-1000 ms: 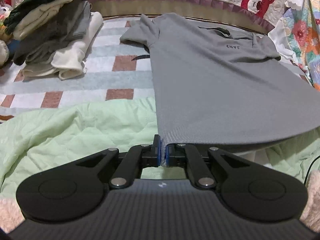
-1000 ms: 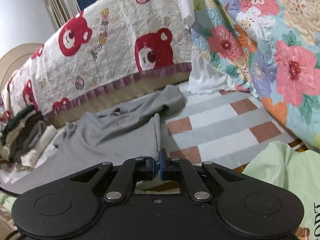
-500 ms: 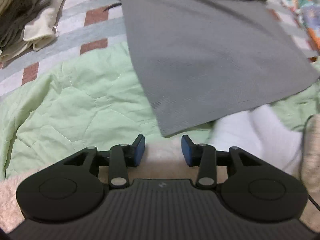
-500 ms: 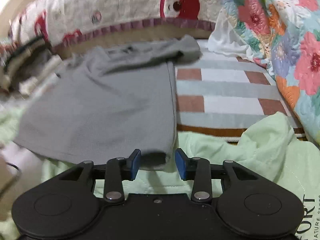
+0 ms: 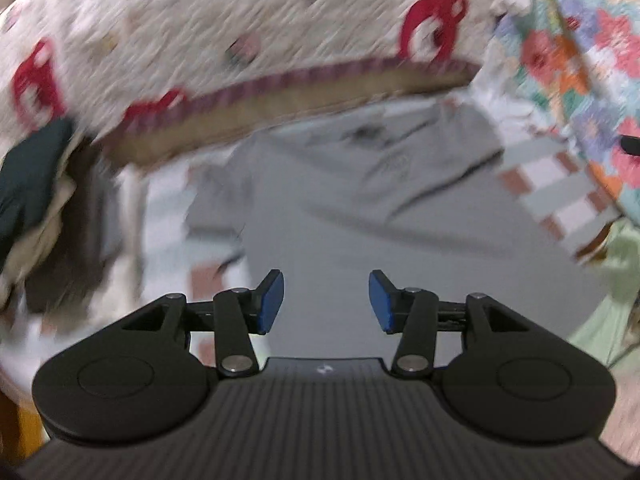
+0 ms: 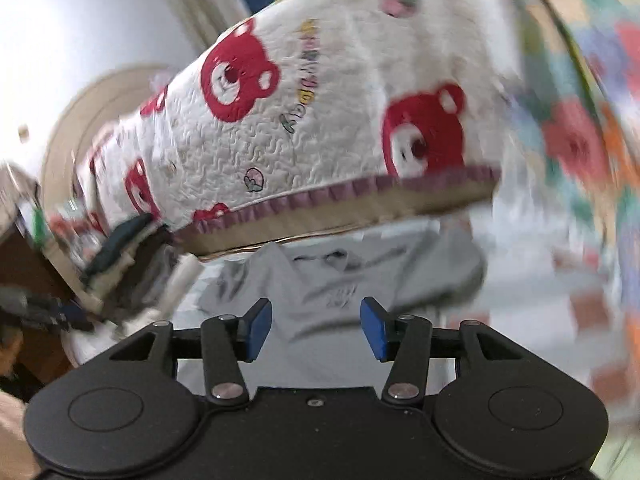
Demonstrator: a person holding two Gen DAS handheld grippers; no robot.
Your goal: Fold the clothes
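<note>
Both grippers are raised above the bed, angled downward toward the far end. Left gripper (image 5: 326, 300): jaws apart and opening, blue pads (image 5: 271, 300) clear of cloth, nothing between them. Right gripper (image 6: 316, 334): jaws likewise apart and opening, empty. No hand visible on either tool.

One grey T-shirt (image 5: 400, 240), the task garment, lies spread flat on the striped bedsheet (image 5: 560, 196), collar toward the far end, hem nearest the cameras, both short sleeves out to the sides. Neither gripper touches it. Small chest print and a dark collar mark show in both views, too blurred to read.

One stack of folded clothes (image 5: 36, 208) sits left of the shirt; topmost piece dark green, cream and grey below. The number of pieces is not countable in the blur.

One white quilt with red bears (image 6: 320, 120), purple-edged, hangs behind the shirt. One floral quilt (image 5: 580, 80) is at right.

Left view only: a pale green blanket (image 5: 612, 300) at the shirt's right edge. Right view only: a white wall (image 6: 80, 20), a dark window strip at top, and cluttered furniture at far left, indistinct.

Heavy motion blur in both views.
</note>
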